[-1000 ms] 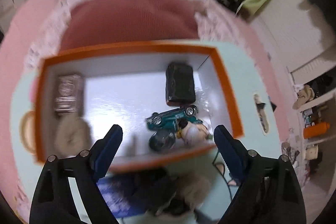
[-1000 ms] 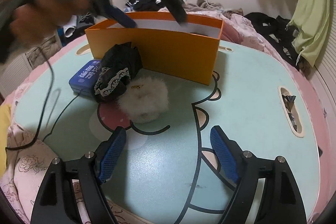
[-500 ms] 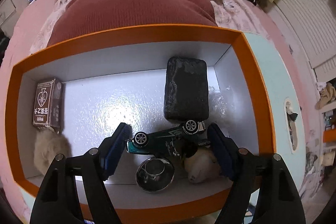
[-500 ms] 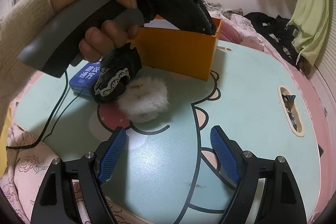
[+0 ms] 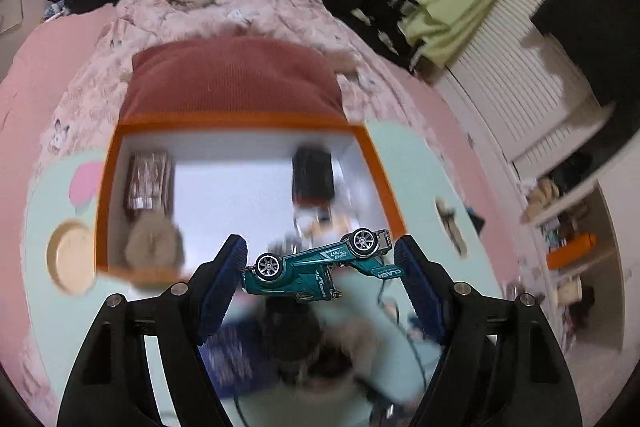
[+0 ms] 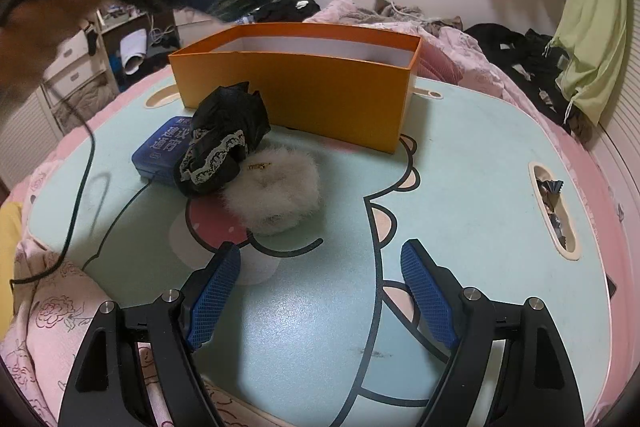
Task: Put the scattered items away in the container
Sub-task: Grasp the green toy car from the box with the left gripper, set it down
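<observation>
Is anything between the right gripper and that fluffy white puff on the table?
Nothing visible. Only bare table lies between the open right gripper and the fluffy white puff. A black lacy cloth touches the puff's far left side, off the straight approach.

**Teal car coming out of the box**

The left gripper [image 5: 320, 263], its jaws having just been closing, is now clamping the upside-down teal toy car [image 5: 320, 267] and lifting it clear of the orange box [image 5: 380, 171], where it was lying a second ago.
</observation>
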`<state>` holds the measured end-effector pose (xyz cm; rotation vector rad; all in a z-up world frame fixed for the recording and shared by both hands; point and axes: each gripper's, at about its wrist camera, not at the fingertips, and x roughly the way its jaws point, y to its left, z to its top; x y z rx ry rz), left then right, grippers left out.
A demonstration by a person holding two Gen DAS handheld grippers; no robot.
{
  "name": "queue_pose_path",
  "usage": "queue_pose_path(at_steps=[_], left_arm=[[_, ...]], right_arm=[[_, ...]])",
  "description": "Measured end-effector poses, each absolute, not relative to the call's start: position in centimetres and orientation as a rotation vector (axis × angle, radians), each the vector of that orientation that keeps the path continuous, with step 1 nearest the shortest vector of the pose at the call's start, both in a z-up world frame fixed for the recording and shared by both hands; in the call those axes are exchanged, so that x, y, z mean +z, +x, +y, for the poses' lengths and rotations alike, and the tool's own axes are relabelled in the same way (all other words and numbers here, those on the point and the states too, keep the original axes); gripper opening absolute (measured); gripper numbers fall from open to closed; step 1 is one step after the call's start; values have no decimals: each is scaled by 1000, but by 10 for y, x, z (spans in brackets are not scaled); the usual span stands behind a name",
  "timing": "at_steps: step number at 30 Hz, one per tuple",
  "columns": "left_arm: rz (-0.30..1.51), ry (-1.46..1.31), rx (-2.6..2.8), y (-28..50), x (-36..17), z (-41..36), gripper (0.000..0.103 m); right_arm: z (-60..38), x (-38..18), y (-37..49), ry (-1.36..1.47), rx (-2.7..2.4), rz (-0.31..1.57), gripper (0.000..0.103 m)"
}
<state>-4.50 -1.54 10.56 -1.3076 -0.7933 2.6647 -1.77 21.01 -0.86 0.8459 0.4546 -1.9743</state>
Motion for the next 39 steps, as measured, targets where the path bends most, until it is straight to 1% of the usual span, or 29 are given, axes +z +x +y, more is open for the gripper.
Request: queue_pose_path(at_steps=[7,11,17,20,24,26,28,30,31,32,33,34,35,36,39], left_arm=[[-795,-1367,2588,-45,68,12,76],[-739,-1393,2651,-44,62,11,77],[-813,-1253,2666,-11,72,-5,77],[-850,-1200,2739,12,77,-17,80],[-974,-1151,2811,54,64,-33,80],[-979,-1145,2796,73,52,-26,80],[-934,-1206,2787,85,35,-13,80],[-850,-1313,2792,89,16,4,80],[-779,-1337,2806,89,10,14,81],[-664,-1309,2871,90,11,24,83],[-558,-1349,2892,87,8,34,85],[-460,-1369,2930,84,8,42,86],[-378,-1402,2956,80,6,50,92],[-382,-1394,2959,78,5,53,97],[-408,-1388,2969,74,2,55,102]], right_arm=[[210,-9,-18,845,-1972,453,83],[210,-9,-18,845,-1972,453,83],[211,-9,-18,845,-1970,453,83],[211,-9,-18,844,-1969,453,83],[211,-9,-18,844,-1968,453,83],[211,-9,-18,844,-1968,453,83],[211,-9,-18,844,-1967,453,83],[211,-10,-18,844,-1966,453,83],[211,-10,-18,844,-1968,455,83],[211,-9,-19,843,-1969,454,83],[211,-10,-19,845,-1970,452,83],[212,-10,-21,802,-1802,456,83],[212,-10,-21,802,-1805,456,83],[212,-11,-21,803,-1807,454,83],[213,-11,-22,807,-1809,440,83]])
